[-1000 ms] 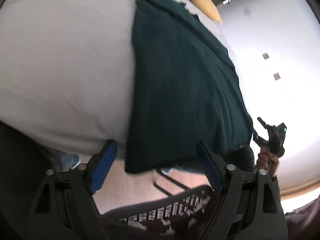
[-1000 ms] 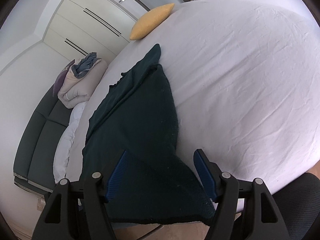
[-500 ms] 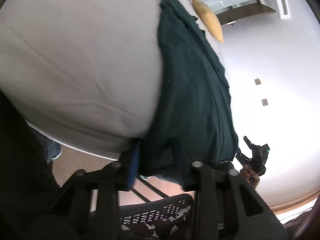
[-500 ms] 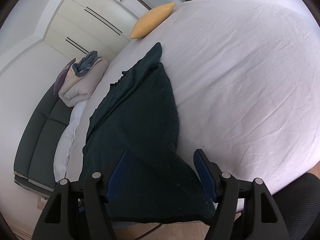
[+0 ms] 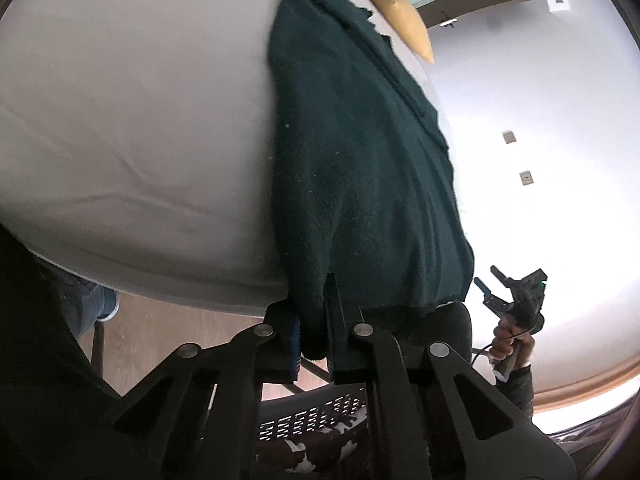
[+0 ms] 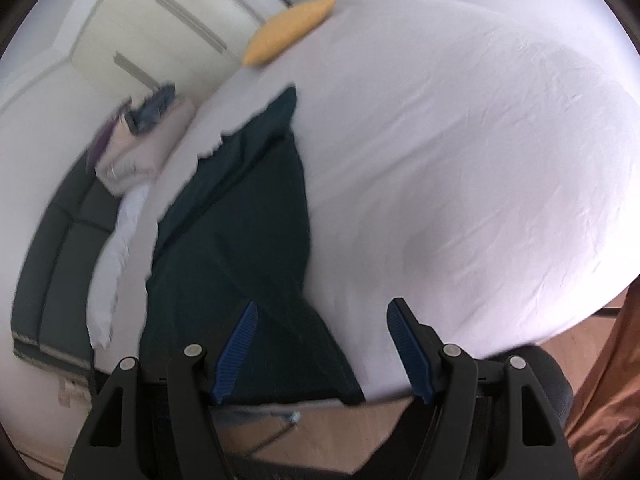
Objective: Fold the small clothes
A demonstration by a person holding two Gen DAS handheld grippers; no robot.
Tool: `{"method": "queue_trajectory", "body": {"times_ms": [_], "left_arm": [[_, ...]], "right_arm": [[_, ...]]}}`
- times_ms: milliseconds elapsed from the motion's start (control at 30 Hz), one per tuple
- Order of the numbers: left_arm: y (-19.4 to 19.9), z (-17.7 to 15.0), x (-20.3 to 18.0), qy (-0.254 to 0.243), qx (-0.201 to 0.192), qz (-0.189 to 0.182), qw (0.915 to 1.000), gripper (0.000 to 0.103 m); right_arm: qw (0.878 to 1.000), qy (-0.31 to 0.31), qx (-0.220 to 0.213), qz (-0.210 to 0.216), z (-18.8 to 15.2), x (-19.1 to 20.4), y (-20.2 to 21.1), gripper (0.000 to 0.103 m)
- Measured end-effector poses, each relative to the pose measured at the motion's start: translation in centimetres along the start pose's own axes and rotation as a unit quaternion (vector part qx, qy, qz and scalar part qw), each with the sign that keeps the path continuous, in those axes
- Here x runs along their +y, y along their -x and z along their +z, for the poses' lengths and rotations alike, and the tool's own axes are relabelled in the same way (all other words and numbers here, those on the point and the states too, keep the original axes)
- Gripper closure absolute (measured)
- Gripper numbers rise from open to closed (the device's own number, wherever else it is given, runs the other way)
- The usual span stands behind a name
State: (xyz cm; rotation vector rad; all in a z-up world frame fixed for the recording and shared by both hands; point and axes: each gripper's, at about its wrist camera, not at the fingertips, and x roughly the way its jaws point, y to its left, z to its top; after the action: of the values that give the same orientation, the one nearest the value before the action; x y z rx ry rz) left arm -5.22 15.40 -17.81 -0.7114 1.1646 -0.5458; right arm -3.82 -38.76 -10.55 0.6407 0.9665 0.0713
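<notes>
Garment (image 5: 360, 168): dark green, lying lengthwise on white bed (image 5: 132, 120), near hem hanging over the bed's edge.

Left gripper (image 5: 314, 338): clamped narrow on the garment's near corner, cloth bunched thick between the pads.

Right gripper (image 6: 320, 350): spread wide, holding nothing, poised over the other near corner (image 6: 320, 360) (view blurred, contact with cloth not discernible).

Surroundings: yellow pillow (image 6: 290, 28) at far end of bed; pile of bedding (image 6: 136, 140) beyond on the left side; wooden floor (image 5: 168, 328) below.

Risks, as judged: only one corner secured, so lifting now likely skews the fold and drags the garment sideways. Bunched grip may catch two layers and crease the fold line. Overhanging hem may slide toward the floor if pulled nearer. Right gripper closing off-target may pinch the bedsheet along with the cloth.
</notes>
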Motion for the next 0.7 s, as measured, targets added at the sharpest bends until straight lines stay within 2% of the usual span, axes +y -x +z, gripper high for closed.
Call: {"method": "queue_trajectory", "body": {"times_ms": [100,267,400,567,633,700], "left_arm": [[0.9,0.3,-0.8,-0.008,-0.011,-0.008,0.9999,0.096],[2.1,0.8,-1.8,-0.017,-0.028,-0.024,0.9992,0.096],[2.5,1.0,-2.0,-0.017,-0.034,-0.035,0.9987,0.096],[3.0,1.1,-2.5,-0.024,-0.036,-0.051,0.9977,0.096],[3.0,1.1,-2.6,-0.026,-0.036,-0.049,0.9978,0.096],[2.9,1.1,-2.7,-0.028,-0.035,-0.045,0.9980,0.096]], "right_arm": [[0.999,0.000,0.041,-0.009,-0.5,0.2,-1.4,0.032],[0.994,-0.008,0.103,-0.023,-1.3,0.1,-3.5,0.040],[0.993,-0.018,0.116,-0.019,-1.3,-0.4,-3.6,0.045],[0.992,-0.019,0.127,0.002,-1.6,-1.0,-3.9,0.046],[0.992,-0.017,0.125,0.013,-1.7,-1.2,-3.8,0.051],[0.991,-0.013,0.130,0.017,-2.1,-1.2,-3.9,0.066]]}}
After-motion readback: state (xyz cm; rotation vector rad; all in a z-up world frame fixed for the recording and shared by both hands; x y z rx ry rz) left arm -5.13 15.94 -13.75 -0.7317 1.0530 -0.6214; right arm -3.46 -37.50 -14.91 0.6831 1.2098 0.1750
